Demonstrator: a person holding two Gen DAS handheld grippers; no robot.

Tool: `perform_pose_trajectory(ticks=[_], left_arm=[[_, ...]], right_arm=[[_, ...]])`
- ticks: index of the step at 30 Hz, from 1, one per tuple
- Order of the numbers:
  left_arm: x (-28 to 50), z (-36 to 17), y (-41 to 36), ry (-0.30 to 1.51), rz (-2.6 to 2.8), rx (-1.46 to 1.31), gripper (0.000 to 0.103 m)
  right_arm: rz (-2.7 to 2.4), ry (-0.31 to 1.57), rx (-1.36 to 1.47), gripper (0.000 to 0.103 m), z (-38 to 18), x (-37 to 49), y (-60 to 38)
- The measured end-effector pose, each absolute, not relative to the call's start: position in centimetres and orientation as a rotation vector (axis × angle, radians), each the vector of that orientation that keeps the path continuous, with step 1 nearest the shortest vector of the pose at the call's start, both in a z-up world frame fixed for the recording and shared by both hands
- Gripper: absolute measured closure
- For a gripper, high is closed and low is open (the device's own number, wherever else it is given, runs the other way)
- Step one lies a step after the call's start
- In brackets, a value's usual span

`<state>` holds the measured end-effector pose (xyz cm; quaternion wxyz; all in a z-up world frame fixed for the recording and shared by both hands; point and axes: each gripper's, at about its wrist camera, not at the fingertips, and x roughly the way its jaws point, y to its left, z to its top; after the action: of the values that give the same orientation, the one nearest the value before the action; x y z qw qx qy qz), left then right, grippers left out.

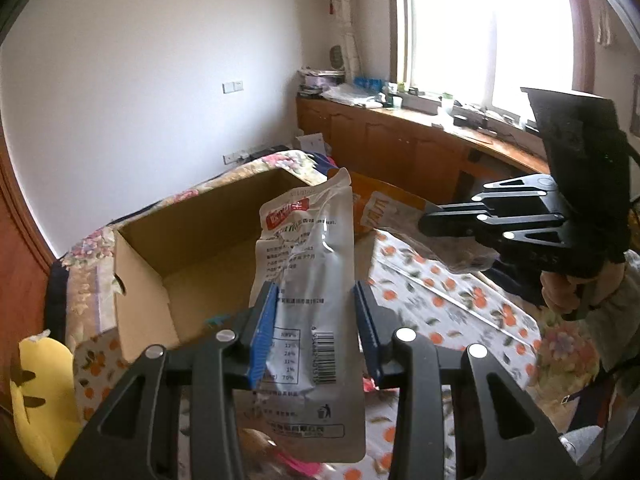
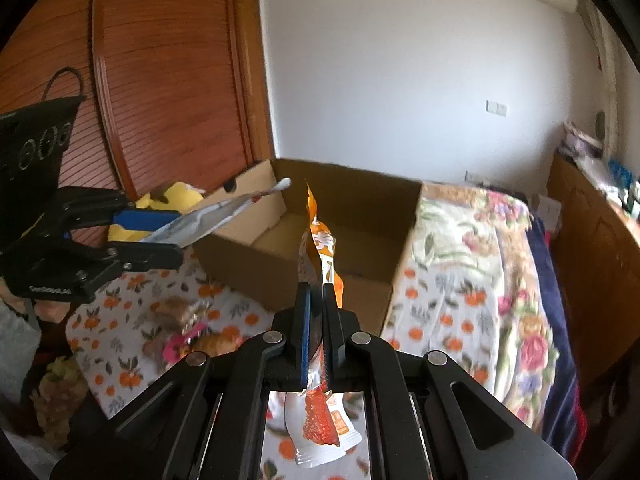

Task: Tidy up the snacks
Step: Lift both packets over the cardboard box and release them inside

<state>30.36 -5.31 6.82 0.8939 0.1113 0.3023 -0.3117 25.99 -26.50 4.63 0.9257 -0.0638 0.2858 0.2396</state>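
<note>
My left gripper (image 1: 315,300) is shut on a white snack pouch (image 1: 308,280) with a barcode, held upright just in front of an open cardboard box (image 1: 160,248). It also shows in the right wrist view (image 2: 160,236) with the white pouch (image 2: 216,216) pointing over the box's near left corner. My right gripper (image 2: 318,296) is shut on an orange-and-white snack pouch (image 2: 320,248), held edge-on just in front of the box (image 2: 304,264). In the left wrist view the right gripper (image 1: 432,224) holds that orange pouch (image 1: 380,208) to the right of the box.
The box sits on a bed with a floral quilt (image 2: 480,248) and an orange-print cloth (image 1: 440,304). More snacks (image 2: 192,328) lie on the cloth. A yellow plush toy (image 1: 40,392) lies left of the box. A wooden cabinet (image 1: 400,144) runs under the window.
</note>
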Motion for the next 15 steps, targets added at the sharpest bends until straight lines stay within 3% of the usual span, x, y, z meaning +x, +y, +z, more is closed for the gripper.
perform_pose_trajectory(ticks=[15], left_arm=[[40.2, 4.7, -2.6, 0.639, -0.507, 0.197, 0.066]], right_arm=[[0.49, 0.582, -0.262, 0.101, 4.7, 34.9, -20.9]])
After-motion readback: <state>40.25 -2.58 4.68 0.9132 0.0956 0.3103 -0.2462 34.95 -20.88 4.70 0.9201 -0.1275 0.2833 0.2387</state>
